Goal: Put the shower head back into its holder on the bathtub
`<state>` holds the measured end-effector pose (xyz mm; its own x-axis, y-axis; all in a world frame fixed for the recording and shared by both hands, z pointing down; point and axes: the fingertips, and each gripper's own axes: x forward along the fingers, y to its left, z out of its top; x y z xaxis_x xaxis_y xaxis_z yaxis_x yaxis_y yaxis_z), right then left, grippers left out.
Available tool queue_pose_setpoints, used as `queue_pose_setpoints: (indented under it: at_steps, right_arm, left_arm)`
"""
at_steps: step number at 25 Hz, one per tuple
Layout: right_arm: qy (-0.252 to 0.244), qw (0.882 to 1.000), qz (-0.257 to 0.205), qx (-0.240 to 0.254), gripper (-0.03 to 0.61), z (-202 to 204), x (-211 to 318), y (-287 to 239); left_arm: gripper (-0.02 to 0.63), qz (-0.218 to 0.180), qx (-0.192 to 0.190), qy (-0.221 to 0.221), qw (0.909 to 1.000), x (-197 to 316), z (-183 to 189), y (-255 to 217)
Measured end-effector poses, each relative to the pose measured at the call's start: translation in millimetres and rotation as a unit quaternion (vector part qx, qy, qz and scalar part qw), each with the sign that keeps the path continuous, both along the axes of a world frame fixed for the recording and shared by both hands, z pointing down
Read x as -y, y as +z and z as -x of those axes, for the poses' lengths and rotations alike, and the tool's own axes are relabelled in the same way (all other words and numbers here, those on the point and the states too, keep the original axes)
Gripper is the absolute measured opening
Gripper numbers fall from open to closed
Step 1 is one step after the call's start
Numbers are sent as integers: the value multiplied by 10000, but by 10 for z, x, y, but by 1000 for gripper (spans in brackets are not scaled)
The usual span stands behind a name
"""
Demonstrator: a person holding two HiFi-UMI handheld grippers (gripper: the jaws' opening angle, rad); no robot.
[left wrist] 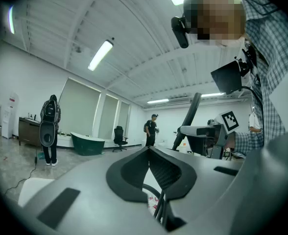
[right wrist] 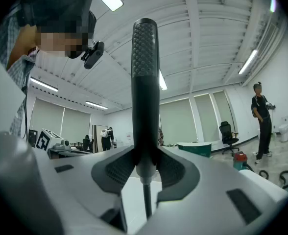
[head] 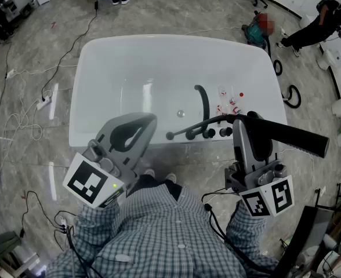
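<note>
One shower head (right wrist: 145,72) clamped in right gripper (right wrist: 145,153) jaws, hose (right wrist: 146,199) partly hidden; left gripper (left wrist: 149,151) jaws together.

Tub (head: 101,57) basin open across left and far side. Near rim crowded at right: spout (head: 204,100), knobs (head: 208,134), hose (head: 195,126). Bottles (head: 231,103) cluster just beside spout. Cables (head: 21,116) litter floor (head: 159,10) at left

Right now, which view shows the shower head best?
Right gripper view: the shower head fills the centre, clamped in the right claw. Head view shows it jutting sideways; left gripper view, only a distant dark bar.
</note>
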<state>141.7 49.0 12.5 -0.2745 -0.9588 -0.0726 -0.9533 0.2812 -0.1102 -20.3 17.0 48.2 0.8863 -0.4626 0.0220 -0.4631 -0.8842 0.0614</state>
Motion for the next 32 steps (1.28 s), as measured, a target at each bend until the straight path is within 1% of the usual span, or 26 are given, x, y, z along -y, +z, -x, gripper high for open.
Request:
queue_pose_setpoints:
  at_steps: [9, 15, 32]
  right_arm:
    - [-5, 10000, 5, -75, 135, -3, 22, 16]
    - [-17, 10000, 14, 9, 135, -11, 21, 26]
    - [10, 10000, 73, 7, 135, -9, 41, 62]
  left_arm:
    - [11, -14, -1, -33, 10000, 17, -3, 8]
    - [11, -2, 7, -37, 10000, 20, -9, 24]
    - [11, 44, 19, -54, 10000, 50, 6, 82]
